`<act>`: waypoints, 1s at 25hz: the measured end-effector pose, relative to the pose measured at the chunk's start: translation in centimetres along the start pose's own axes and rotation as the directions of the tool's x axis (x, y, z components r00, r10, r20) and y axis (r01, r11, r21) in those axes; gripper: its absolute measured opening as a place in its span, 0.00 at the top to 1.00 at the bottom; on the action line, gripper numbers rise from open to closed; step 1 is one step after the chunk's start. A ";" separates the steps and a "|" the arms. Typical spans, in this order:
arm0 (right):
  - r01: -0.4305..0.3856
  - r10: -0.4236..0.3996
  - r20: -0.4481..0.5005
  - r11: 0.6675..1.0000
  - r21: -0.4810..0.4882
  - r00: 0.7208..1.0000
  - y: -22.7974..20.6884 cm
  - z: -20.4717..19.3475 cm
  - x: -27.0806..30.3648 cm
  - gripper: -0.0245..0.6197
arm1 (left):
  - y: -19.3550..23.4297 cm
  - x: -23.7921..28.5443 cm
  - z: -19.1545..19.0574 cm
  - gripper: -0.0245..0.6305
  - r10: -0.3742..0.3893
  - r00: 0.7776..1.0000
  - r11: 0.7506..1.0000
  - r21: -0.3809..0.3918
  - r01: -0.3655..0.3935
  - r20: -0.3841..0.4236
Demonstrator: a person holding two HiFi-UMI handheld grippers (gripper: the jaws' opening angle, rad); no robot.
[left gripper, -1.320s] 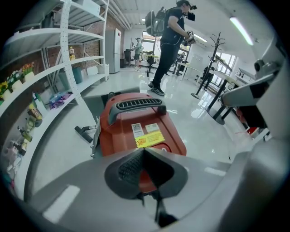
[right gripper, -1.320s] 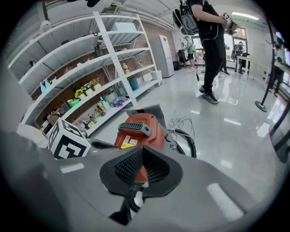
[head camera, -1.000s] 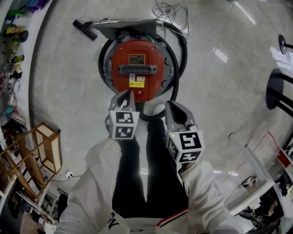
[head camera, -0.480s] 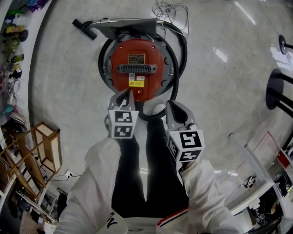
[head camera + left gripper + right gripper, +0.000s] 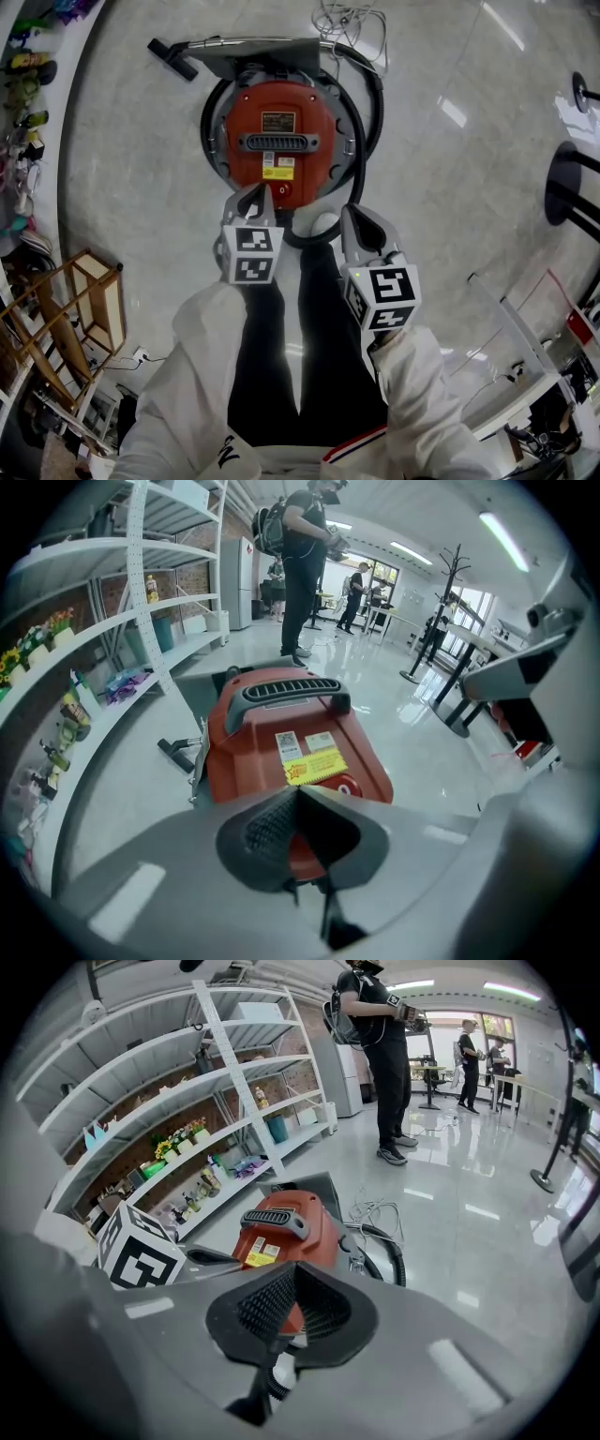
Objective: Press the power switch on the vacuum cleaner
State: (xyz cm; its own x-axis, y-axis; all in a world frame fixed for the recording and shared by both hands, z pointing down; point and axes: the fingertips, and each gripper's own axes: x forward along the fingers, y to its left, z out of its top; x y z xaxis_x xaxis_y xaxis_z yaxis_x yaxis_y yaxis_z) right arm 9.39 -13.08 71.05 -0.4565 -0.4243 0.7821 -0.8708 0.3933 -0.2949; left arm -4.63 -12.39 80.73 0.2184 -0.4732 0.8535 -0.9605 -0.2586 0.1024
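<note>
Looking down past my sleeves, I am holding both claws low in the frame. The left claw (image 5: 257,201) is pinched together on nothing, and the right claw (image 5: 359,225) is likewise closed and empty. Just beyond the left tips, the round power switch (image 5: 340,786) is sitting on the near edge of the red vacuum cleaner (image 5: 281,141), mid-frame on the floor. I am judging the closed left tips the best pusher, coming straight down on the button's middle, clear of the yellow label (image 5: 316,768). Farther up, the black hose (image 5: 375,108) is looping around the body.
</note>
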 end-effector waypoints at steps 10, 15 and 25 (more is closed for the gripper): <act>0.001 -0.001 -0.003 1.000 -0.001 1.000 0.0 -0.1 0.1 0.96 | -0.1 0.0 0.0 0.96 0.000 1.000 1.000 0.001 0.000 0.009; -0.004 0.004 -0.006 1.000 -0.012 1.000 0.6 -0.2 0.2 0.96 | 0.0 0.1 0.1 0.96 -0.012 1.000 1.000 -0.020 0.012 0.015; 0.007 -0.006 0.014 0.999 -0.046 1.000 2.3 0.8 -0.2 0.96 | -0.1 -1.2 -0.2 0.96 -0.063 0.998 0.995 -0.083 0.064 0.008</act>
State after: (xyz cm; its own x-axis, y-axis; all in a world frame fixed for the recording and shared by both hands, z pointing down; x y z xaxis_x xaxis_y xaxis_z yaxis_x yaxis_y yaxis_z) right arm 7.34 -12.73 69.72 -0.4536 -0.4381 0.7761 -0.8647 0.4273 -0.2642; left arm -4.84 -11.66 79.82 0.2803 -0.4628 0.8410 -0.9556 -0.2176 0.1987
